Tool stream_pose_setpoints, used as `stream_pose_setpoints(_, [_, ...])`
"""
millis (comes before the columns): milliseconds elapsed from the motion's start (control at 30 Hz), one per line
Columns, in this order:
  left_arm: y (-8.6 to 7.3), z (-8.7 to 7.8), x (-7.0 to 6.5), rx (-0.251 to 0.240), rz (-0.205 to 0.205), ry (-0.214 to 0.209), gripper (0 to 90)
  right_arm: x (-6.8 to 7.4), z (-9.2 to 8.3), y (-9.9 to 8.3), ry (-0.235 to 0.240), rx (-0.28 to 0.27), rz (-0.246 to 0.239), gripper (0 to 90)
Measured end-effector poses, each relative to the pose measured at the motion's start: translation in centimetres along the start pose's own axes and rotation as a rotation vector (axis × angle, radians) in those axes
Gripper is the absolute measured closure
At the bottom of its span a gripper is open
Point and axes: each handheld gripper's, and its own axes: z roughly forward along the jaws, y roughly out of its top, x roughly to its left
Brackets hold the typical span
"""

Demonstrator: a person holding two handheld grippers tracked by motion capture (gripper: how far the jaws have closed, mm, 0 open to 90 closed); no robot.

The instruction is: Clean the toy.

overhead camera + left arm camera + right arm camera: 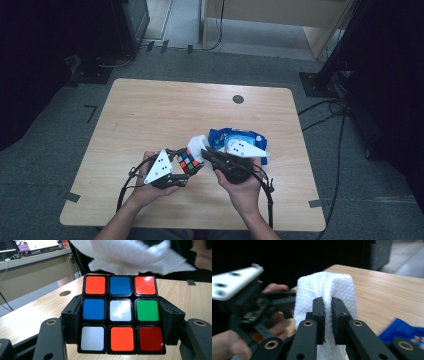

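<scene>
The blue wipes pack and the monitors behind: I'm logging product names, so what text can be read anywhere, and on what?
No text can be read.
Blue wipes pack: label print too small and blurred.
Monitors in the left gripper view: contents too blurred.
Cube: plain coloured stickers, no lettering.

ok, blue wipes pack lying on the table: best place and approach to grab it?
The blue wipes pack lies flat on the table, just beyond the right hand-held gripper, which is shut on a white wipe. Probably best to come from above and pinch one long edge or an end seam: the pack looks soft and low, too wide to span across its flat face.
</scene>
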Motion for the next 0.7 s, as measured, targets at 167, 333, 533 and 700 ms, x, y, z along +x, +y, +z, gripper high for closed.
stream_pose_setpoints(167, [0.2, -0.1, -0.2, -0.001, 0.003, 0.001, 34.2, 0.8, 0.7, -0.4, 0.021, 0.029, -0.017, 82.9])
stream_pose_setpoints(333, [0.4, -0.3, 0.1, -0.022, -0.018, -0.005, 34.2, -0.1, 1.0, -0.9, 0.000, 0.025, 0.015, 83.0])
stream_pose_setpoints(533, [0.5, -0.5, 0.3, -0.025, -0.024, -0.004, 34.2, -1.5, 1.5, -1.8, -0.045, 0.053, 0.033, 83.0])
stream_pose_setpoints(700, [0.7, -0.9, 0.7, -0.055, -0.044, -0.002, 34.2, -2.7, 2.4, -3.0, -0.096, 0.104, 0.022, 82.8])
